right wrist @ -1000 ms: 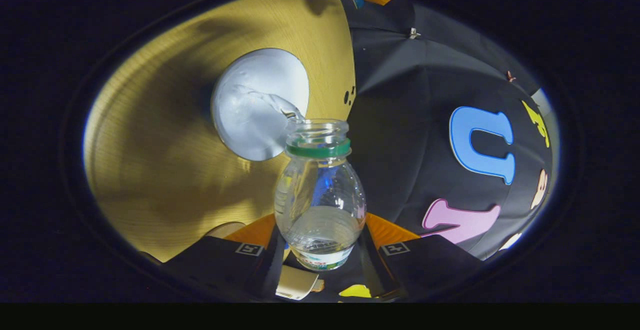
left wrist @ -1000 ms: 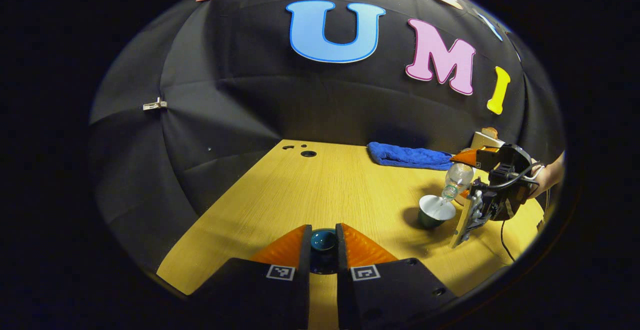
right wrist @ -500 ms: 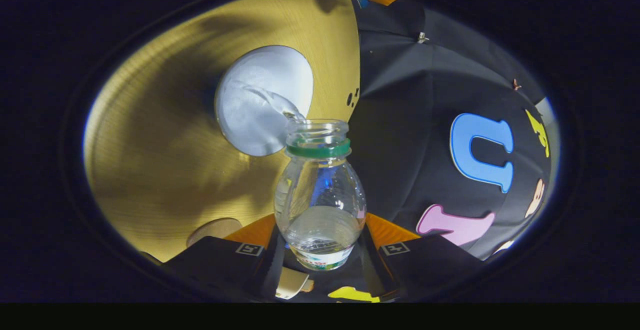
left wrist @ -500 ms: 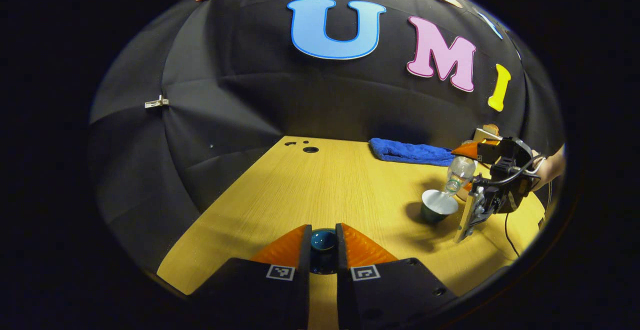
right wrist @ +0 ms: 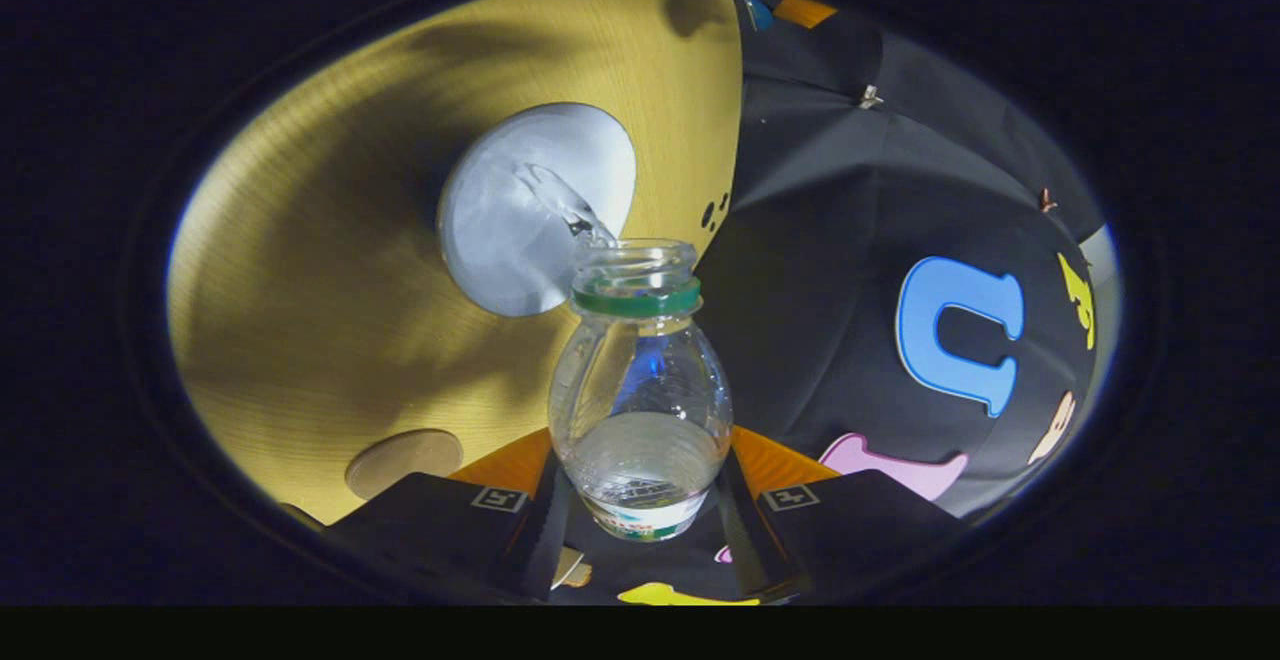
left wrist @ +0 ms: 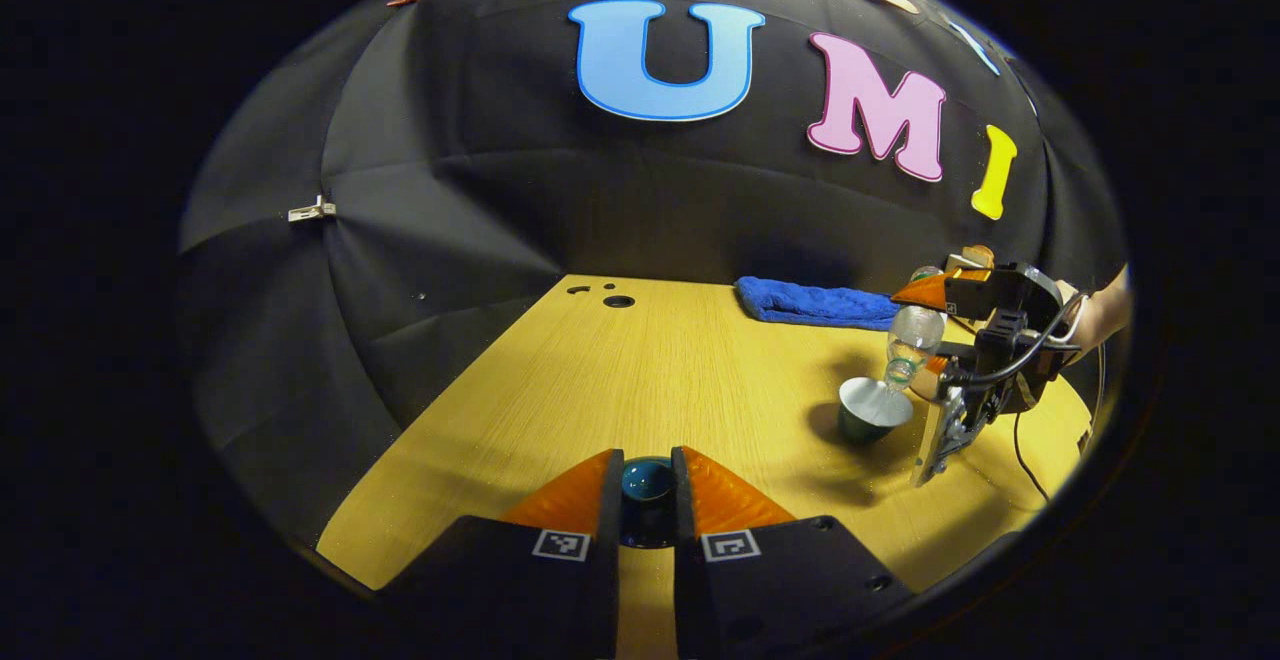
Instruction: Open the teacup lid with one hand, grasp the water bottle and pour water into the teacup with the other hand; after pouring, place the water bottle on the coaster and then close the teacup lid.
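A thin stream ran from the tilted clear plastic water bottle, clamped in the right gripper, into the dark green teacup on the wooden table. The left gripper gripped what looked like the cup's dark teal lid. A round coaster lay nearby.

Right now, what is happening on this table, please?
A person works with a gripper in each hand. The right gripper is shut on the water bottle, which is tipped over so that water runs from its mouth into the open teacup on the wooden table. The left gripper holds the teacup lid off to the side, away from the cup. The round coaster lies bare beside the bottle, and a blue towel lies at the back.
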